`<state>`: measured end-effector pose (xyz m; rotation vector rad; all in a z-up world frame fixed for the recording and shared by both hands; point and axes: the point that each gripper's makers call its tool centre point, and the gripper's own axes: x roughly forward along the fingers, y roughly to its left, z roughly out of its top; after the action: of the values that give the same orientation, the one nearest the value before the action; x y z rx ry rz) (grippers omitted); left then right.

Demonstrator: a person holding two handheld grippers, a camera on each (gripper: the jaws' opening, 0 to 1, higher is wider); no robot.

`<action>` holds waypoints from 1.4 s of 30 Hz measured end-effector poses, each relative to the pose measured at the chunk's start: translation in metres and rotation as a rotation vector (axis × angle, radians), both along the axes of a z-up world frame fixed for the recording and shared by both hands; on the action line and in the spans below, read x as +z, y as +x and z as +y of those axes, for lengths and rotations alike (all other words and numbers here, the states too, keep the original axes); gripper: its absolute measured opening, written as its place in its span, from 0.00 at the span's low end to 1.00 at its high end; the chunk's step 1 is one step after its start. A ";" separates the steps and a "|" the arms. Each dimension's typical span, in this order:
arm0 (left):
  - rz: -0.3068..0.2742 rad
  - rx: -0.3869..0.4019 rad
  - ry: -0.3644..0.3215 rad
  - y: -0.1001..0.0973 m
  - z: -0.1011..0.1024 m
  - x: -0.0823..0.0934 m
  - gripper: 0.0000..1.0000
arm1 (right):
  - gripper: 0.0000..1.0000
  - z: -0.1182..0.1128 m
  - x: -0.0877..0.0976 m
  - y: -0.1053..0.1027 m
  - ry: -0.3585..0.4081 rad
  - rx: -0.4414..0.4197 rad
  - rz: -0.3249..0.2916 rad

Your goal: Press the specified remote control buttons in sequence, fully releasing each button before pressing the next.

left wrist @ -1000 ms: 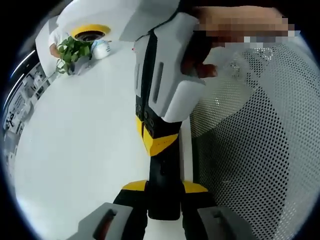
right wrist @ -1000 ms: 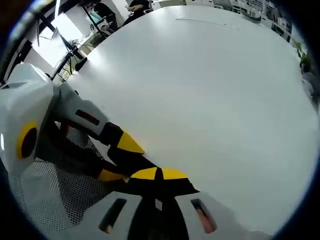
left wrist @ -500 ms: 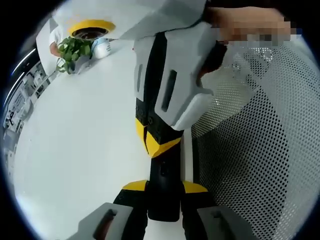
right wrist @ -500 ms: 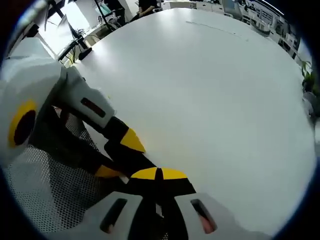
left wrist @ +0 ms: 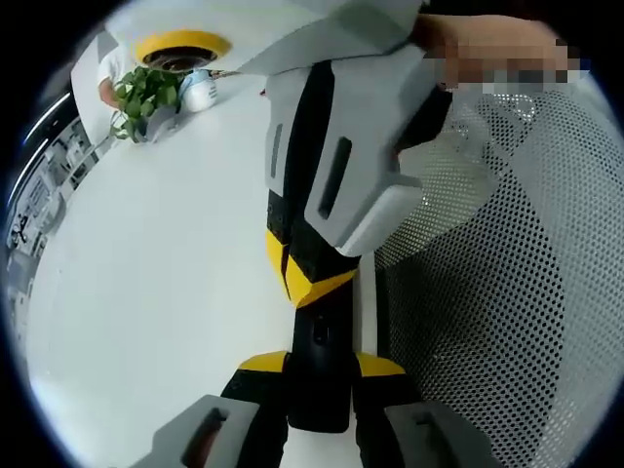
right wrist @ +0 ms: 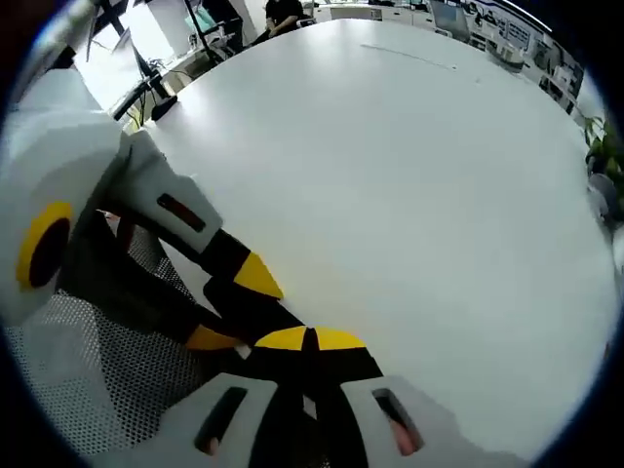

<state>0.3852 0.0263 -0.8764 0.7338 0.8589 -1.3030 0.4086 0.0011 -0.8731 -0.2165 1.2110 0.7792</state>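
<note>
A black remote control [left wrist: 318, 336] runs up between the yellow-tipped jaws of my left gripper [left wrist: 320, 365], which is shut on its near end. My right gripper [left wrist: 302, 278] comes down from the top of the left gripper view, with its yellow tips closed together and resting on the remote's far part. In the right gripper view, my right gripper [right wrist: 312, 339] is shut with its tips meeting. They sit against the black remote [right wrist: 265, 314], which my left gripper [right wrist: 234, 307] holds in from the left. The buttons are hidden under the tips.
The white table [right wrist: 409, 185] stretches far ahead. A perforated mesh chair back [left wrist: 487, 292] stands close beside the remote and also shows in the right gripper view [right wrist: 97, 380]. A potted plant [left wrist: 141, 97] and a white cup [left wrist: 200, 93] stand at the table's far side.
The right gripper's body has tilted and come closer to the left camera, while its tips stay on the remote. The left gripper keeps its hold.
</note>
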 end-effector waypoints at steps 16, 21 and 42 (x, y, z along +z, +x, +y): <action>-0.001 0.017 -0.003 0.001 -0.001 0.000 0.25 | 0.00 -0.003 0.000 -0.003 -0.036 0.016 0.017; 0.000 0.018 -0.003 0.001 -0.002 0.000 0.25 | 0.00 -0.004 0.002 -0.005 -0.039 0.010 0.032; -0.003 0.022 -0.007 0.002 -0.003 0.000 0.25 | 0.00 -0.003 0.006 -0.016 -0.021 -0.023 0.132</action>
<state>0.3874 0.0238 -0.8765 0.7191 0.8572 -1.2848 0.3928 -0.0023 -0.8673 -0.1704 1.3442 0.7709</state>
